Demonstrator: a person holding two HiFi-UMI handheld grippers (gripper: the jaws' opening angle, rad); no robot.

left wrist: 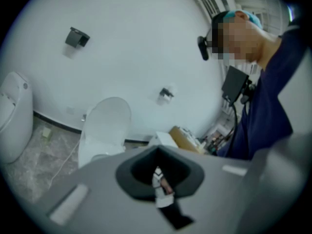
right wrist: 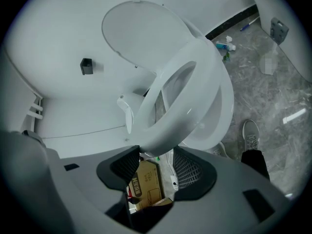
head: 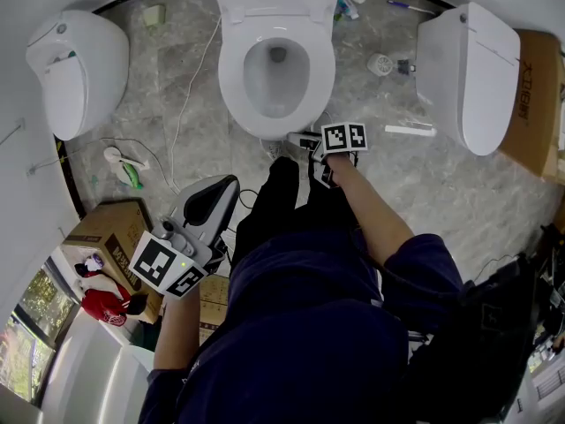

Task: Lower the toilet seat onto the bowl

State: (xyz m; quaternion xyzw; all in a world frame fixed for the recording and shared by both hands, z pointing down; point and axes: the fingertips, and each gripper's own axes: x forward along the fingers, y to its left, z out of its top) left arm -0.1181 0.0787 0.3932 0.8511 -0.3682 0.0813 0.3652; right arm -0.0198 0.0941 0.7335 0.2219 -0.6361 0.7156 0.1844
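Observation:
The white toilet (head: 276, 104) stands at the far wall, its lid (right wrist: 141, 38) raised. Its seat ring (right wrist: 190, 96) hangs tilted, partway down above the bowl (right wrist: 217, 126). My right gripper (right wrist: 156, 155) is at the seat's front edge, with the rim between its two ribbed pads and touching both. From the head view the right gripper (head: 311, 144) sits at the front of the bowl. My left gripper (head: 216, 200) is held back near the person's left leg, away from the toilet, jaws together on nothing (left wrist: 157, 152).
Two more white toilets stand at the left (head: 75, 73) and right (head: 468, 73). Cardboard boxes lie at the lower left (head: 110, 228) and far right (head: 534, 95). A cable (head: 190, 95) and small bottles (head: 347, 7) lie on the marble floor. The person's shoe (right wrist: 251, 135) is beside the bowl.

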